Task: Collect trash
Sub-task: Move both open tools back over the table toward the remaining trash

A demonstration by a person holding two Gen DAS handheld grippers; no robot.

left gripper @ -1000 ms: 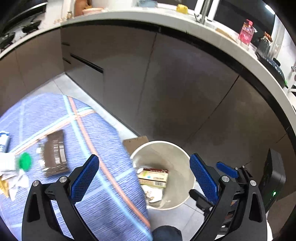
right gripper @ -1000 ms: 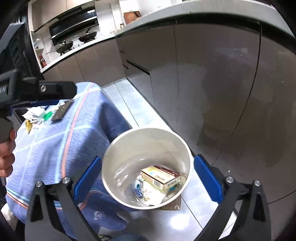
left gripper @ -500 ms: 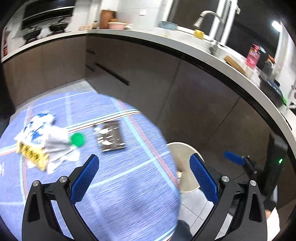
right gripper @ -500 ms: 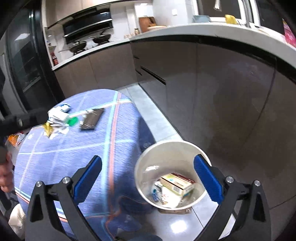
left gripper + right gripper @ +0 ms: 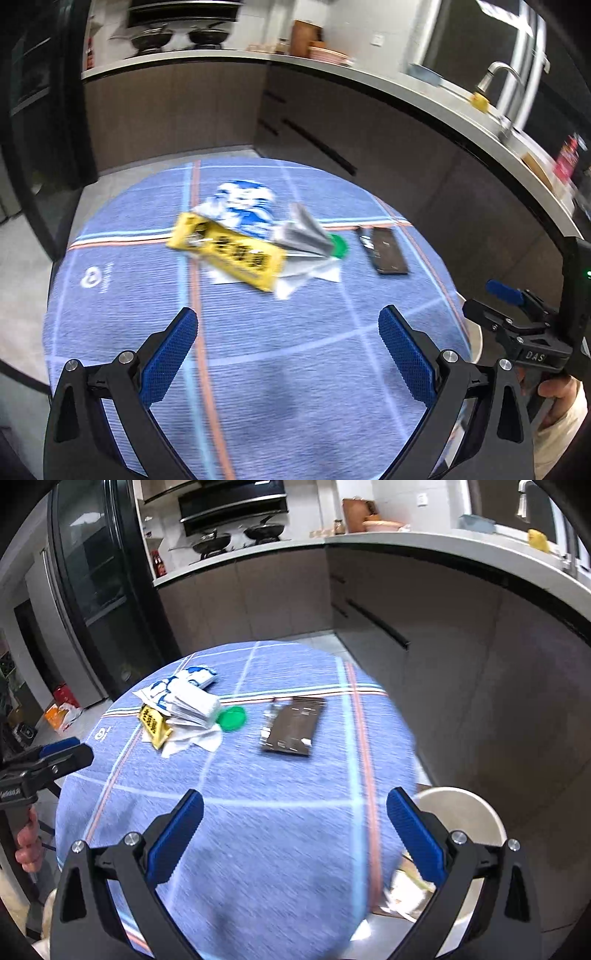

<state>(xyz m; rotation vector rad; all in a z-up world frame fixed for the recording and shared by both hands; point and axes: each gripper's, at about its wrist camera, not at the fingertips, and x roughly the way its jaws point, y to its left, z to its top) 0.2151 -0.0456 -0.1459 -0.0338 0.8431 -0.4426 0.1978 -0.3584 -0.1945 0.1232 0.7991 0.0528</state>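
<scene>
Trash is found heaped on the far half of a round table covered by a blue striped cloth [image 5: 258, 369]. The heap is made up of a yellow wrapper [image 5: 227, 253] with black lettering, a blue-and-white printed packet [image 5: 242, 206] behind it, a stack of folded white paper [image 5: 194, 703] and a green round lid [image 5: 232, 718] touching the stack's edge. White tissue [image 5: 207, 740] is spread beneath the lid and the stack. A dark flat wrapper [image 5: 293, 725] is seen lying apart from the heap, on the side nearer the cabinets.

A pale round bin [image 5: 476, 812] is placed on the floor just beside the table edge, between the table and the grey cabinet fronts; some rubbish is visible inside it, though it is blurred and partly hidden by a finger.

The left gripper [image 5: 288, 360] is held above the near part of the cloth, jaws spread wide, nothing between the blue pads. The right gripper [image 5: 295, 836] is likewise spread wide and empty, over the near table edge beside the bin. Each gripper is carried by a hand [image 5: 557, 387] on its handle.

A kitchen counter [image 5: 424, 541] is noted behind, with pans [image 5: 236, 535] on a hob and a tap [image 5: 498, 74] over a sink.
</scene>
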